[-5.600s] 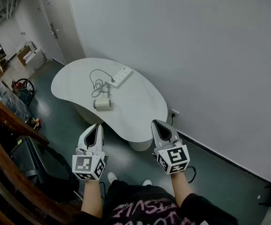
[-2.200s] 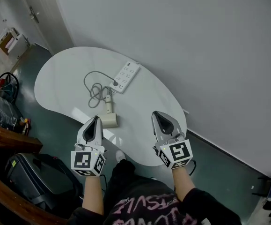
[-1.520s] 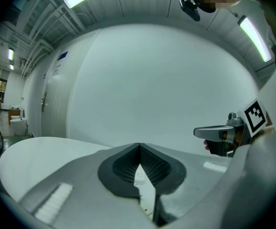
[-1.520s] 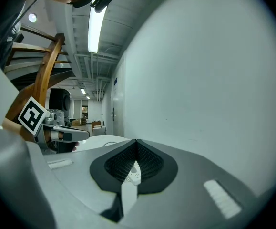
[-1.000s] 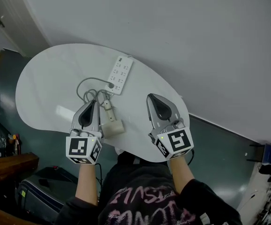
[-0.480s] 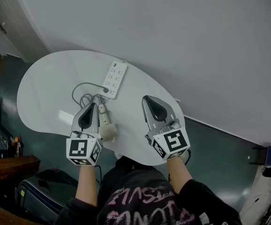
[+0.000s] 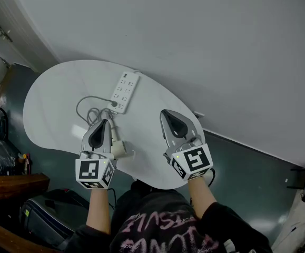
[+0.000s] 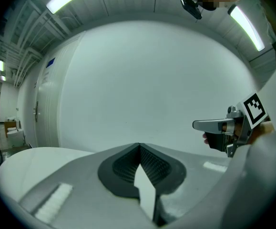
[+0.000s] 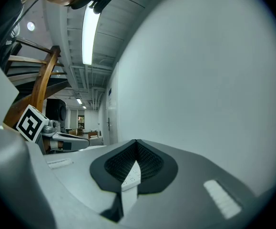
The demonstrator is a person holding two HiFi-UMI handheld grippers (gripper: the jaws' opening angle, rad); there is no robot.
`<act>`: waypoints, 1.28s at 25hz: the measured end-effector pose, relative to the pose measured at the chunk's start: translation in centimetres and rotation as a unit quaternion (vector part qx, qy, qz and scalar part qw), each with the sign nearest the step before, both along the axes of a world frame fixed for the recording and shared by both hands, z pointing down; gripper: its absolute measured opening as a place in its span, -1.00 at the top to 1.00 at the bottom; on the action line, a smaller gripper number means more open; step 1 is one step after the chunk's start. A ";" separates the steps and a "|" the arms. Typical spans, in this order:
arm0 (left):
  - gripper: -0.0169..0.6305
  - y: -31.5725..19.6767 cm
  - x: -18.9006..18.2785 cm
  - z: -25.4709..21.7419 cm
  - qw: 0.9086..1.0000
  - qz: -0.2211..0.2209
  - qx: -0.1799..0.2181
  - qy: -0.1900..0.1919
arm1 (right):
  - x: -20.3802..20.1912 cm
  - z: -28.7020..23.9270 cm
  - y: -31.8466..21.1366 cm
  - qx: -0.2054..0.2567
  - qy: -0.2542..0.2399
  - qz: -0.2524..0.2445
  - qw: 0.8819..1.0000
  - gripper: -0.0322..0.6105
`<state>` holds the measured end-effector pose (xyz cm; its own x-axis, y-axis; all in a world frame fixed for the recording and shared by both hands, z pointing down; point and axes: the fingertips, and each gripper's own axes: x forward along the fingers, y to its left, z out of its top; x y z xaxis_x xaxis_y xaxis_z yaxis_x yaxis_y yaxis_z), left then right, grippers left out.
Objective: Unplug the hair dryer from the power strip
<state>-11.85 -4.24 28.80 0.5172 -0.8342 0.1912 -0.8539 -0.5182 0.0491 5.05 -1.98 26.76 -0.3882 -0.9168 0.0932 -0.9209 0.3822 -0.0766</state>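
— What is hard to make out?
— Most of the hair dryer (image 7: 118, 148). In the head view only a cream, rounded stub of it shows at the right edge of the left gripper (image 7: 105, 122). The rest is hidden behind that gripper. Where the grey cord (image 7: 92, 114) bunches into loops I cannot follow single turns. The sockets on the power strip (image 7: 123, 91) are too small to count.
— And the materials?
— The table (image 7: 52, 96) is a smooth white kidney-shaped slab with a faint sheen. The strip is a flat white bar lying slantwise toward the wall, with a dark plug (image 7: 114, 104) seated at its near end. Each gripper has pale grey shells, black ribbed pads, and a cube of black-and-white markers by the hand.
— How do the jaws stand?
— Both pairs are pressed together at the tips, with nothing between them. In the left gripper view only a sliver of white tabletop shows below the meeting point. In the right gripper view that sliver shows a piece of the strip.
— Where is the dryer relative to them?
— It lies just beside the left gripper, near the table's front edge. Whether they touch, I cannot tell. The right gripper (image 7: 165, 112) hovers well apart to the right, over bare table. The strip lies beyond both, nearer the left one.
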 end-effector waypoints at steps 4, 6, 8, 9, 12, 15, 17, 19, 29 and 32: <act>0.95 0.6 1.7 -0.2 1.000 -0.004 0.000 -0.006 | 1.3 0.2 0.2 -0.001 -0.005 -0.008 1.000 0.87; 0.95 0.6 2.3 -0.2 1.000 -0.008 -0.001 -0.008 | 1.9 0.4 0.1 -0.002 -0.009 -0.013 1.000 0.87; 0.95 0.7 2.6 -0.1 1.000 -0.014 -0.002 -0.010 | 2.2 0.6 0.1 -0.004 -0.012 -0.018 1.000 0.87; 0.95 0.8 2.7 0.0 1.000 -0.016 -0.003 -0.011 | 2.3 0.7 0.1 -0.004 -0.013 -0.020 1.000 0.87; 0.95 1.1 3.2 -0.1 1.000 -0.023 -0.003 -0.014 | 2.6 0.8 0.1 -0.004 -0.017 -0.029 0.999 0.87; 0.95 1.2 3.6 -0.1 0.999 -0.030 -0.003 -0.016 | 2.7 0.9 0.1 -0.004 -0.019 -0.038 0.999 0.87; 0.95 1.3 3.7 -0.1 0.999 -0.033 -0.003 -0.018 | 2.8 0.9 0.0 -0.004 -0.019 -0.043 0.999 0.87; 0.95 1.2 3.8 -0.1 0.999 -0.036 -0.003 -0.020 | 3.0 0.9 -0.2 -0.003 -0.018 -0.047 0.999 0.87; 0.95 0.6 3.6 1.1 0.999 -0.044 -0.014 -0.020 | 2.8 2.1 -1.0 -0.018 -0.015 -0.056 0.998 0.87; 0.95 0.1 3.2 1.5 0.999 -0.046 -0.016 -0.018 | 2.7 2.6 -1.6 -0.022 -0.011 -0.058 0.998 0.87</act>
<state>-8.61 -4.16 30.29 0.4312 -0.8707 0.2364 -0.8992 -0.4363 0.0332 7.71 -3.54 29.34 -0.4937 -0.8610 0.1224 -0.8687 0.4818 -0.1148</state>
